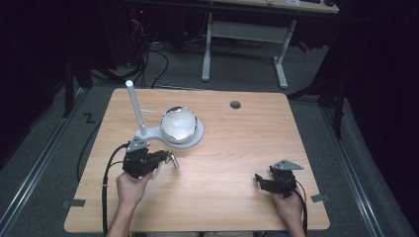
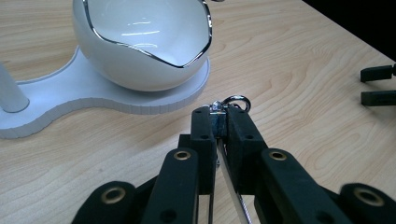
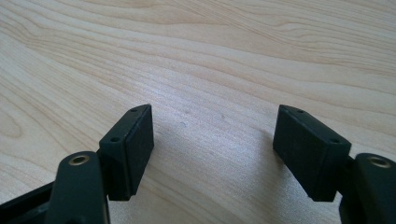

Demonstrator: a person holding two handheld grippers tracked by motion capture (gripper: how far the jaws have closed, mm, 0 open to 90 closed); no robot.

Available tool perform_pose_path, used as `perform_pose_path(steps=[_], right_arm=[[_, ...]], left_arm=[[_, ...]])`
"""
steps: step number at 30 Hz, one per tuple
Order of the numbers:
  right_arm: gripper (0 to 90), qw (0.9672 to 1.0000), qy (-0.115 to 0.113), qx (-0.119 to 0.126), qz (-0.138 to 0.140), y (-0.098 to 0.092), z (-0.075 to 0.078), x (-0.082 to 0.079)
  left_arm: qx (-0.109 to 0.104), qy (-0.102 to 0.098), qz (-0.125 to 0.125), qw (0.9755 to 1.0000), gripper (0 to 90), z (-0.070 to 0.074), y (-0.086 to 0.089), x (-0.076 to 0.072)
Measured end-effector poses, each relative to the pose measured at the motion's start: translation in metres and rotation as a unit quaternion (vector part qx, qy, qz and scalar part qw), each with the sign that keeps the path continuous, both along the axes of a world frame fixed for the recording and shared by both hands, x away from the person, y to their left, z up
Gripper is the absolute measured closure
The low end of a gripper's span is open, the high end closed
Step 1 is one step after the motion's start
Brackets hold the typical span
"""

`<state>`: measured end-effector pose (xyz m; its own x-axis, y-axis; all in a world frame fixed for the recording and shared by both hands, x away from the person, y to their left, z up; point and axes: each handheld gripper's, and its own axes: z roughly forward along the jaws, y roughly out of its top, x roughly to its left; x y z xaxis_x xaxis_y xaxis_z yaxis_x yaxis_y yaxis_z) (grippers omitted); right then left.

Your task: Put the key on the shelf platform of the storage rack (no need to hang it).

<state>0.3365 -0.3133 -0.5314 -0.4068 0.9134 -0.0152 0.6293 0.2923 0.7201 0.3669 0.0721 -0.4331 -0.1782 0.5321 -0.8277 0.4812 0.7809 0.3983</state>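
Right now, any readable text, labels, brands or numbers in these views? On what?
None readable.
White egg-shaped bowl with the silver rim on its white stand base: no print.
Small silver metal clasp with a ring held in the left gripper: no marking visible.
Light wooden table: plain wood grain.
Right gripper, jaws apart: plain black.
Desk at the back of the high view: too dark and small to tell.

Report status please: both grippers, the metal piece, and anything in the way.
Left gripper shut on metal keyring piece, short of white bowl stand. Right gripper open, nothing between its pads, low over table. Nothing between piece and stand.
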Motion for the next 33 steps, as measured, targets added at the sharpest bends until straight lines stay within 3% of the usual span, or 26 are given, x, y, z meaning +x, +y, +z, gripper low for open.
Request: perform_pose_path(steps=[3, 10, 17, 26, 33], right_arm=[[29.4, 1.0000, 0.000, 0.000, 0.000, 0.000, 0.000, 0.000], [29.4, 1.0000, 0.000, 0.000, 0.000, 0.000, 0.000, 0.000], [29.4, 1.0000, 0.000, 0.000, 0.000, 0.000, 0.000, 0.000], [29.4, 1.0000, 0.000, 0.001, 0.000, 0.000, 0.000, 0.000], [29.4, 1.0000, 0.000, 0.002, -0.001, 0.000, 0.000, 0.000]], left_arm=[[-0.003, 0.000, -0.002, 1.0000, 82.2, 0.003, -0.001, 0.000], [-0.035, 0.004, -0.010, 0.9993, 82.2, 0.019, 0.004, 0.001], [-0.039, -0.001, -0.015, 0.9991, 82.2, 0.028, 0.003, 0.004], [-0.028, -0.021, -0.027, 0.9990, 82.2, 0.041, -0.004, 0.008], [-0.027, -0.025, -0.021, 0.9991, 82.2, 0.051, -0.006, 0.021]])
